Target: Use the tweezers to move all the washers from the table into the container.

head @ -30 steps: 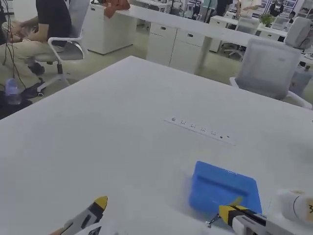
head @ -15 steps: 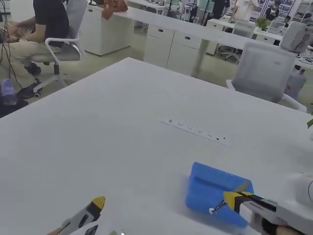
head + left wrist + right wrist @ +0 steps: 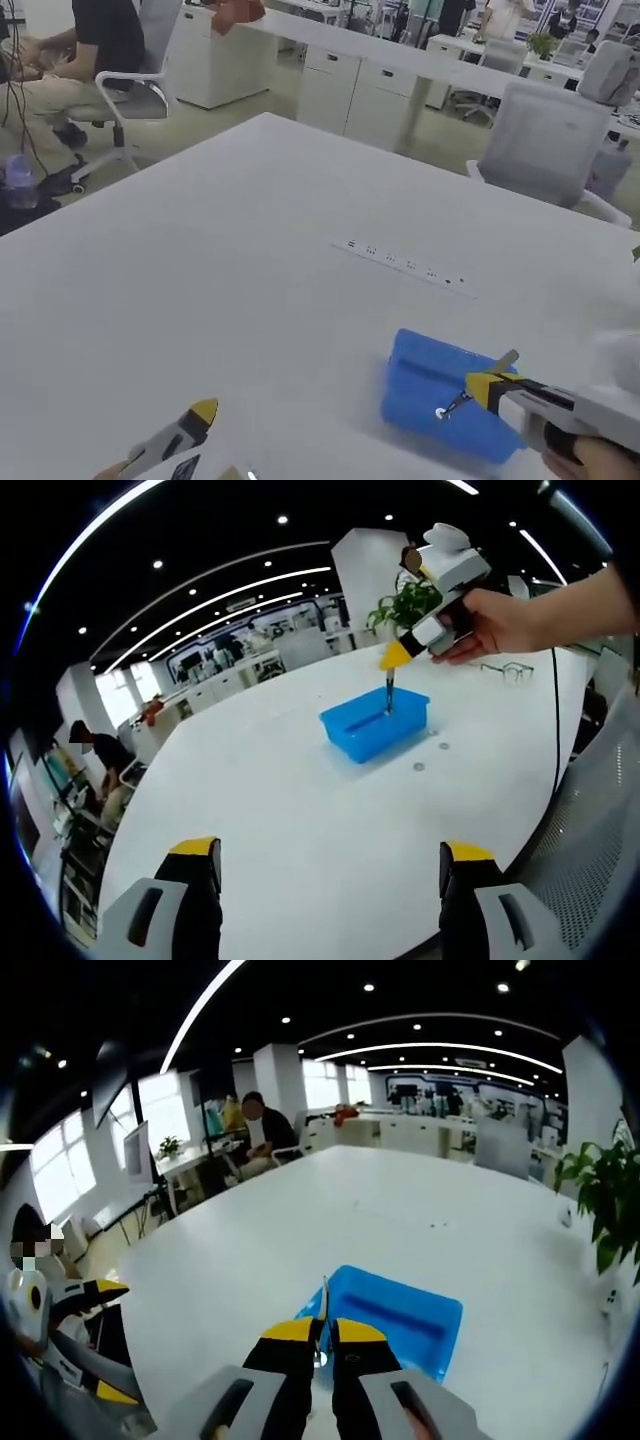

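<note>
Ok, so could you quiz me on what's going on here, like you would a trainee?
1. Are the fingers of the left gripper open or shut?
2. What holds the tweezers? A. the left gripper B. the right gripper C. nothing
3. True or false: the tweezers' tip hangs over the blue container.
Key: 1 open; 2 B; 3 true.

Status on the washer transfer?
Left gripper open. Right gripper shut on thin metal tweezers, tips over the blue plastic container. Two small metal washers on white table beside it. Nothing blocking.
</note>
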Demonstrator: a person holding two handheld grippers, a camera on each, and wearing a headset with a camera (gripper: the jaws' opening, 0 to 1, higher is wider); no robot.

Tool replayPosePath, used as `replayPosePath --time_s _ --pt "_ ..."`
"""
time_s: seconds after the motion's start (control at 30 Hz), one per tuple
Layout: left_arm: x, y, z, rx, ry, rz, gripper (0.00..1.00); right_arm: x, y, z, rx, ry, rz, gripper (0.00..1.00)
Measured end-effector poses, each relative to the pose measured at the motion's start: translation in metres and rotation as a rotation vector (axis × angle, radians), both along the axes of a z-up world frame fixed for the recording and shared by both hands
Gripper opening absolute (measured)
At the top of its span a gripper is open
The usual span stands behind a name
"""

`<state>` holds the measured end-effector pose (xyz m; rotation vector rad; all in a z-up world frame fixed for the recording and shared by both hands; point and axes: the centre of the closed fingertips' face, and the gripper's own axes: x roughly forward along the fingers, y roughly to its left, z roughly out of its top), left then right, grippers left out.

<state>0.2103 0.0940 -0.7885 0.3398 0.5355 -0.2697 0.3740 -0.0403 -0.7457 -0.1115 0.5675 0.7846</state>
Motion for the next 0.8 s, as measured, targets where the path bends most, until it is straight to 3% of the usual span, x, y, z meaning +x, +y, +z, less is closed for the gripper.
replayPosePath --time_s 0.4,0.5,0.67,0.8 --pt "-0.001 -0.003 -0.001 0.003 0.006 -0.015 0.93 0.024 0.001 -0.002 -0.009 -0.025 -0.028 0.02" --pt "0.000 -0.006 0.009 -0.027 -0.043 -0.029 0.94 0.027 0.004 -0.007 -0.013 -0.025 -0.041 0.02" --pt "0.001 -0.008 0.012 -0.061 -0.054 -0.031 0.95 0.032 0.005 -0.023 -0.047 -0.013 -0.045 0.02" --pt "0.001 -0.010 0.012 -0.065 -0.052 -0.038 0.96 0.035 0.006 -0.038 -0.046 0.034 -0.049 0.02"
